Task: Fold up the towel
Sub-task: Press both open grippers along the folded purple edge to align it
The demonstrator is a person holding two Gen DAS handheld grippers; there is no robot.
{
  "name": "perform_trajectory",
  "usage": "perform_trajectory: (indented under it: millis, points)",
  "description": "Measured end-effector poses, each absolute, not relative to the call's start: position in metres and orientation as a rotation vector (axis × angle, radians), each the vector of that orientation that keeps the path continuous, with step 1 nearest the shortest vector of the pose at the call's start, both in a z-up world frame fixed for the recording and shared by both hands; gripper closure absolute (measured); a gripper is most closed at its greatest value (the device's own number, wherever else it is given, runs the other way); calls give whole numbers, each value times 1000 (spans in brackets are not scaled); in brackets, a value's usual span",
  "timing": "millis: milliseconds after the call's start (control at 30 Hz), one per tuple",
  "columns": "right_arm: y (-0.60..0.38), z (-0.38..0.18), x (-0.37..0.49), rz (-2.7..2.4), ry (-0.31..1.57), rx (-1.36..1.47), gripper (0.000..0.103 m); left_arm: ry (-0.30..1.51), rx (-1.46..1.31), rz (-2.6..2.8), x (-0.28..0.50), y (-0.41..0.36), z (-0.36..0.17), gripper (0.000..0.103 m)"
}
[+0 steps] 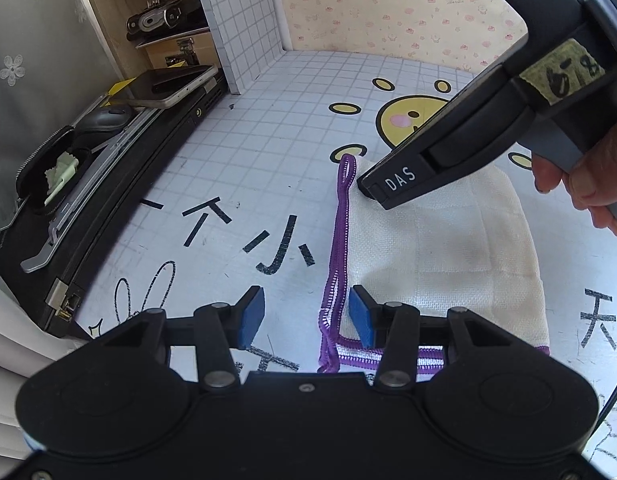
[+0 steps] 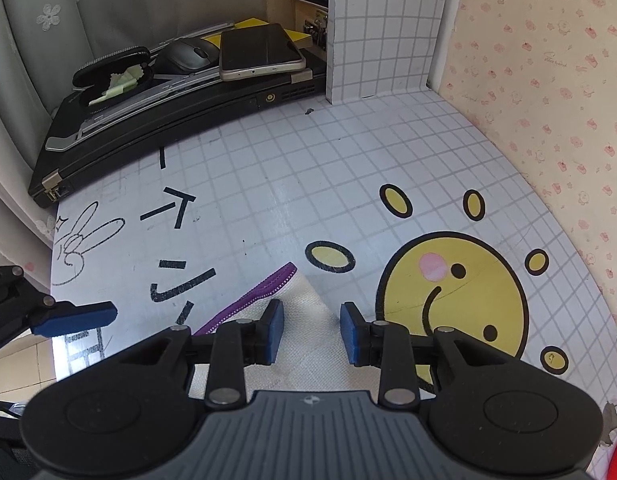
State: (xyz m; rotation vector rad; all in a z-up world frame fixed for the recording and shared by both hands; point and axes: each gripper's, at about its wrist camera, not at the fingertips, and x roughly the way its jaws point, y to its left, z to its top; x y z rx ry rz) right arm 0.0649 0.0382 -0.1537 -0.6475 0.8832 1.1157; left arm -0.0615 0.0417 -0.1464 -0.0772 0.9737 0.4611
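**Both grippers hover open over the folded towel**

The cream towel (image 1: 440, 248) with purple trim lies folded on the gridded table (image 1: 268, 128), at 3 o'clock in the left wrist view. The left gripper (image 1: 306, 312) has its blue pads apart, straddling the purple edge, nothing pinched. The right gripper (image 2: 312, 332), held by a hand (image 1: 588, 176), points down over the towel's far corner at 12 o'clock, jaws parted, gripping nothing

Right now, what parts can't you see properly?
- Towel, left wrist view: its far corner hides behind the right gripper's body; its near edge behind the left gripper.
- Towel, right wrist view: mostly under the right gripper.
- Zip case: contents too small.
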Motion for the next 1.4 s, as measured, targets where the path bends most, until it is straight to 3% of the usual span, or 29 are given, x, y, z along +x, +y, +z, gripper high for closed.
perform_trajectory:
  millis: [267, 533, 1400]
  points:
    - [34, -138, 69, 1086, 834, -604, 73, 908, -27, 392, -62, 25, -132, 53]
    - [48, -157, 73, 1092, 900, -616, 73, 956, -42, 272, -52, 14, -145, 53]
    - [46, -160, 58, 1105, 870, -641, 68, 990, -46, 244, -58, 16, -153, 48]
